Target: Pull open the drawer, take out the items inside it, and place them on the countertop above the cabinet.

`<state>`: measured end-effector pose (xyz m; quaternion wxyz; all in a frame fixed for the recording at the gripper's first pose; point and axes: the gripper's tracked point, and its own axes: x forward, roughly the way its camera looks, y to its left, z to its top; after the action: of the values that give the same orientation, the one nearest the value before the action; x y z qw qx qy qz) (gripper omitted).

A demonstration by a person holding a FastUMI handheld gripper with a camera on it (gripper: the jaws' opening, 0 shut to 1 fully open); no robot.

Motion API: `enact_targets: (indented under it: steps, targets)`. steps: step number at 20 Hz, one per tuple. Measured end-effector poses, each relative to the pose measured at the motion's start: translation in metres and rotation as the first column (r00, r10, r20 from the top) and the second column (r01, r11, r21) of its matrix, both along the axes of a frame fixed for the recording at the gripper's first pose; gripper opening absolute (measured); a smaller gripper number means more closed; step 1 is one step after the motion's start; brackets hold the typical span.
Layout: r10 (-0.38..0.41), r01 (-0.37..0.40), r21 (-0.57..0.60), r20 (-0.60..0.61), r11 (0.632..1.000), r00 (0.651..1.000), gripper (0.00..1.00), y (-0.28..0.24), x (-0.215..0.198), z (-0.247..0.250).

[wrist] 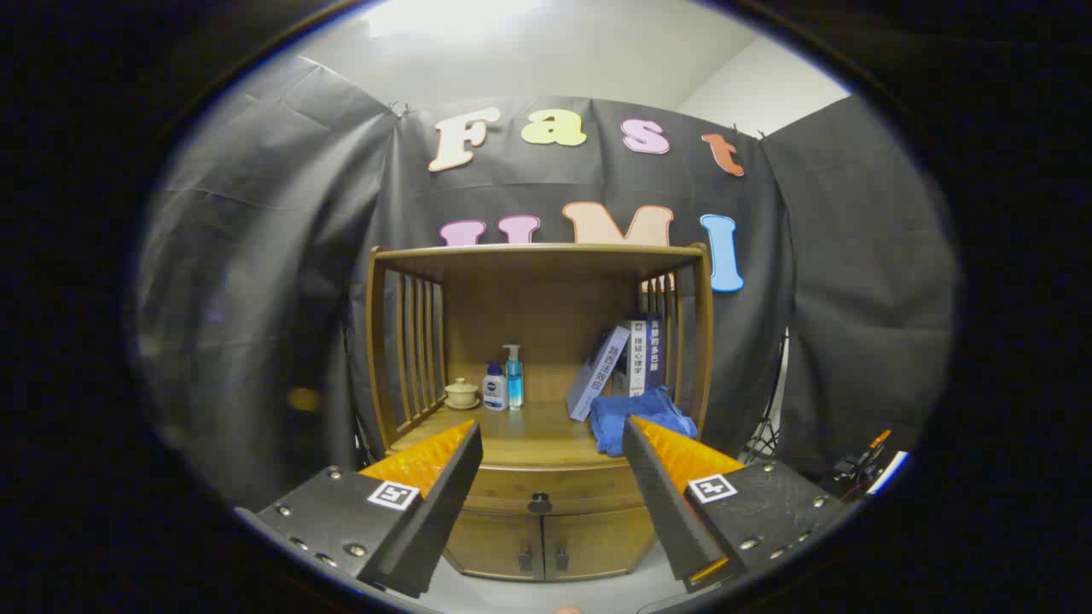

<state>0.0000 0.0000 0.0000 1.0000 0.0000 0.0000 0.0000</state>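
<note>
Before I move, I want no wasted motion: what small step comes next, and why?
Probably ease the open claw forward and slightly down toward the drawer knob. The drawer looks shut under the countertop, and the knob sits ahead between the fingers, not yet reached.

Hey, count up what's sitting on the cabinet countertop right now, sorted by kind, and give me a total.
Lidded cup on a saucer: 1
Pump bottles: 2, a white one and a blue one
Books: 3, one leaning
Blue cloth: 1
Total: 7
The drawer below looks closed; the gripper is open, holding nothing.
</note>
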Motion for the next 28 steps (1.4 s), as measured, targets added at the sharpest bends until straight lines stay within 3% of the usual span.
enact_targets:
  steps: [18, 28]
  targets:
    - [-0.019, 0.02, 0.016, -0.05, 1.0, 0.999, 0.99, -0.005, 0.033, -0.055]
    - [0.01, -0.007, 0.031, -0.09, 1.0, 0.996, 0.99, -0.016, 0.098, -0.112]
